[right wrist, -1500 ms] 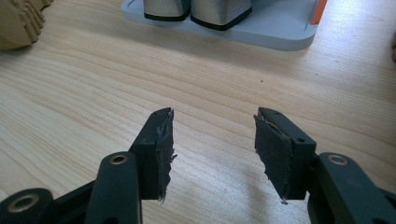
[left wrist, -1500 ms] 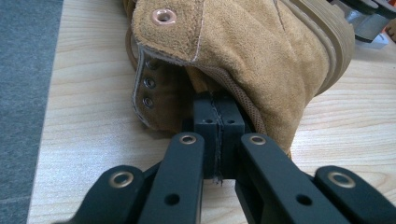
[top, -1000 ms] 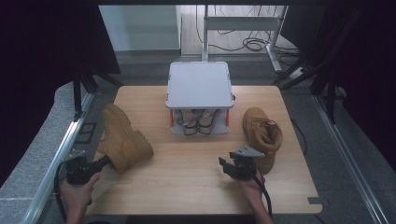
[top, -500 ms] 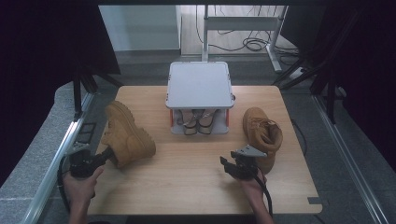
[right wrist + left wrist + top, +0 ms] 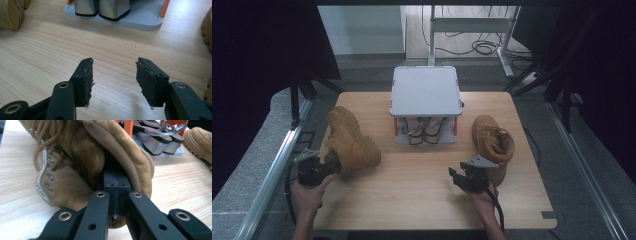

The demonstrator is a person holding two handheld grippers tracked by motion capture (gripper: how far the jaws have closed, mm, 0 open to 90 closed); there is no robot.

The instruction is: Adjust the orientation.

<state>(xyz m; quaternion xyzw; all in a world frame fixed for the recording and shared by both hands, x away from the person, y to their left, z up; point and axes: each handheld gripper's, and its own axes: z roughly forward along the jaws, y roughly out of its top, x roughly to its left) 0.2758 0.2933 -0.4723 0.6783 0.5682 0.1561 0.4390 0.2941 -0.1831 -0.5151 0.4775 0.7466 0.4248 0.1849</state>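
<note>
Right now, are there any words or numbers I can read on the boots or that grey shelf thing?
None: no word, number or logo reads on the held boot, the other boot or the grey rack.

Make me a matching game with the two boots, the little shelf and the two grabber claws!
Things:
1. tan lace-up boot on the left
2. tan lace-up boot on the right
3. grey two-level rack with orange posts
4. right gripper

States:
a. jaws open, nothing between them
b. pinched at its collar by the left gripper
c. standing on the table, ungripped
d. silver heeled shoes underneath

Pairs: 1-b, 2-c, 3-d, 4-a
</note>
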